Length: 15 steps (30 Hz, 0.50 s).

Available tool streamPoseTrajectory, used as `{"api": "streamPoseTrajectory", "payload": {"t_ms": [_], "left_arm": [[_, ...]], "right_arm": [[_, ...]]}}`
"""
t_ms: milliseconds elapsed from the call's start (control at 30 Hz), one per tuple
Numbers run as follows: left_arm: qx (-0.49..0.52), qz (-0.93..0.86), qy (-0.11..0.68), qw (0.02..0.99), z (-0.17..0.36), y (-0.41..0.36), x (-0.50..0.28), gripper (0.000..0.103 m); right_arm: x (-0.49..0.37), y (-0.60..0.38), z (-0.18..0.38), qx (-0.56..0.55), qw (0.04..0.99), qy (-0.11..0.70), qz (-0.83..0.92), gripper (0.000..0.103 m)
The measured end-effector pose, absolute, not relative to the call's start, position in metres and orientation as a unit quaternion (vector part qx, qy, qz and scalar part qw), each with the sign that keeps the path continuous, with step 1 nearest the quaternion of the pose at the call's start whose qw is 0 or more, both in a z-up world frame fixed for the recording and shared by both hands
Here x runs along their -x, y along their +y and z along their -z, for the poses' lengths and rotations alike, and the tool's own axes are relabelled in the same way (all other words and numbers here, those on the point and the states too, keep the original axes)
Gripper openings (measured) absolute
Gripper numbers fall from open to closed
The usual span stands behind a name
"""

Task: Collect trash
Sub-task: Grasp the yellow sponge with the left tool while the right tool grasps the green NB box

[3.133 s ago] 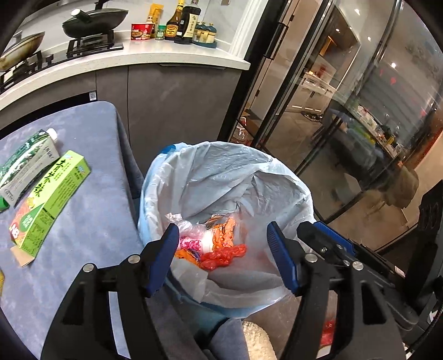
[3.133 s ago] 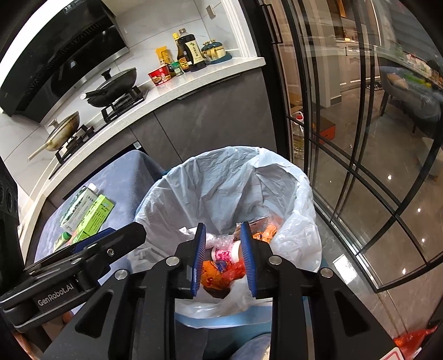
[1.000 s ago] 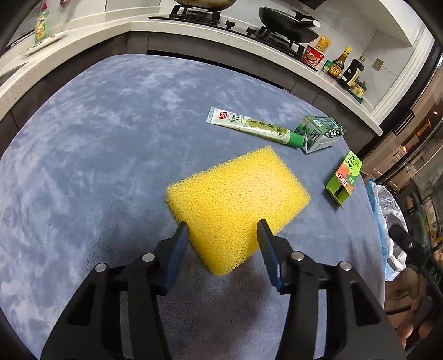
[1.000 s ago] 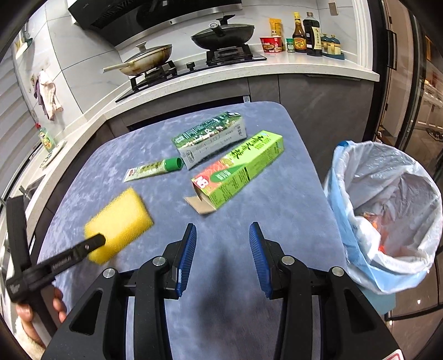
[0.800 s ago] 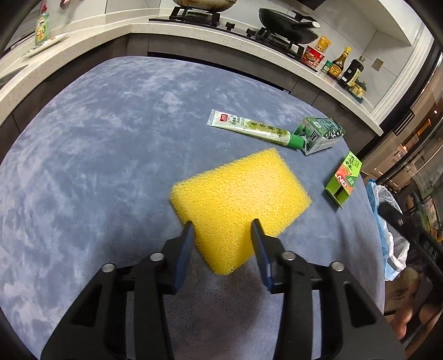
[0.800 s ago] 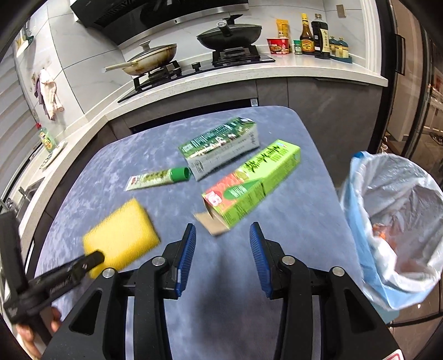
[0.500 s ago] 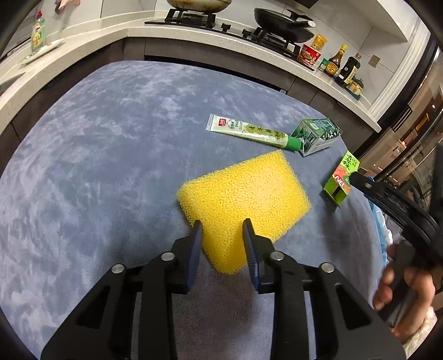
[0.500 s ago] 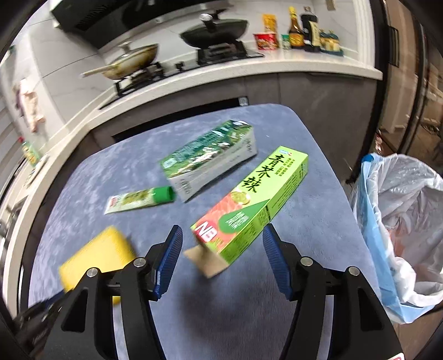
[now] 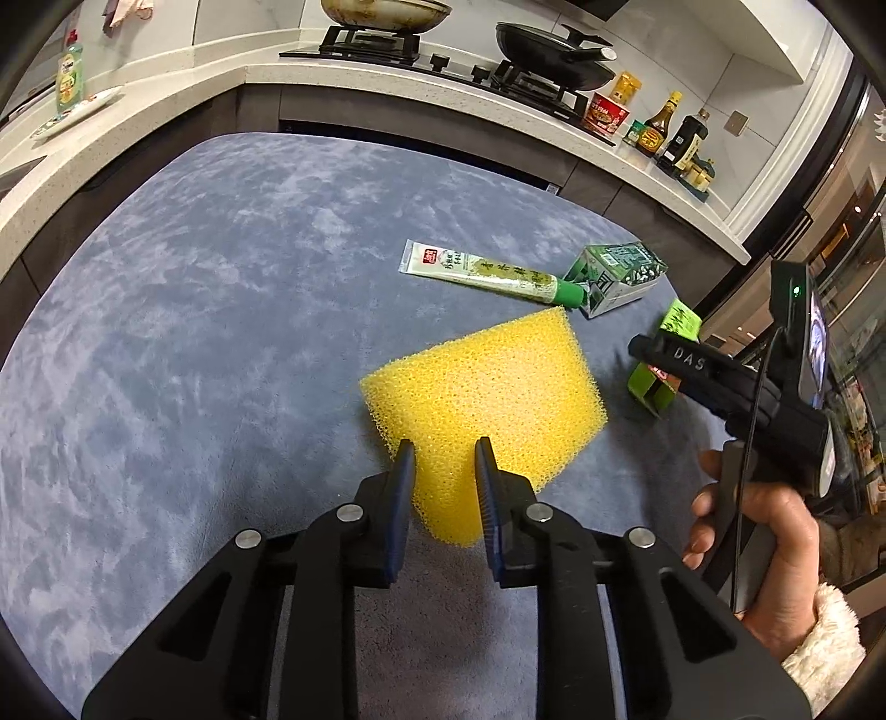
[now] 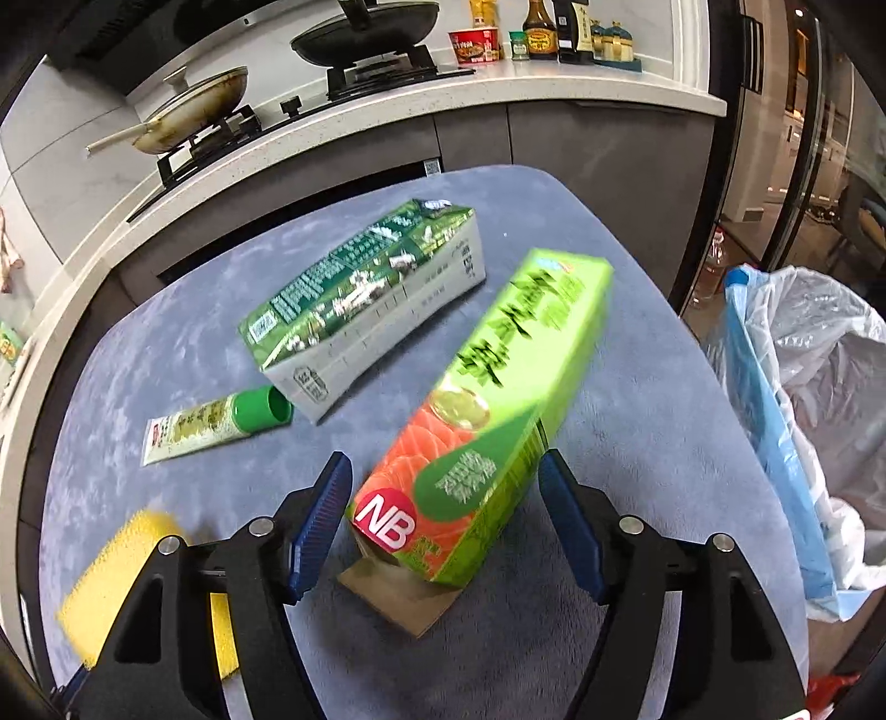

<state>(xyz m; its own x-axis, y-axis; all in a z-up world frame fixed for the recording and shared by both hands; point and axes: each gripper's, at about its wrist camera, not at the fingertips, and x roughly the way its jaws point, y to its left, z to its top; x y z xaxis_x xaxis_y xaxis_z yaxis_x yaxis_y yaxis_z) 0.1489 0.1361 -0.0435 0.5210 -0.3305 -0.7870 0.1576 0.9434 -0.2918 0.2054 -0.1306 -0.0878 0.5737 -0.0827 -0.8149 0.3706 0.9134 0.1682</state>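
A yellow sponge (image 9: 482,404) lies on the blue-grey table; my left gripper (image 9: 441,490) is shut on its near corner. The sponge also shows in the right wrist view (image 10: 127,559). My right gripper (image 10: 446,526) is open, its jaws on either side of the near end of a bright green NB box (image 10: 493,410), not touching it. Behind lie a green and white carton (image 10: 365,293) and a green-capped tube (image 10: 216,423). The bin with a pale bag (image 10: 797,399) stands at the table's right edge.
A kitchen counter with a hob, a dark wok (image 10: 365,27), a pan (image 10: 194,105) and sauce bottles (image 10: 542,25) runs behind the table. Glass doors (image 10: 819,144) stand to the right. The right gripper's body and the hand (image 9: 775,498) show in the left wrist view.
My left gripper has closed its jaws onto the sponge's corner. My right gripper has moved in over the green NB box and opened wider.
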Motion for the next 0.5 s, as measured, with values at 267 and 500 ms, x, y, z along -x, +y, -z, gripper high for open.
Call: {"api": "streamPoseTrajectory", "payload": {"t_ms": [267,500], "left_arm": [[0.089,0.153,0.47,0.865,0.044,0.131,-0.136,0.019],[0.09,0.157,0.475,0.861,0.047,0.135,-0.127,0.019]], "right_arm": [[-0.173,-0.137,0.082,-0.158,0.874,0.447,0.1,0.044],[-0.13,-0.151,0.071,-0.165,0.875,0.447,0.082,0.043]]}}
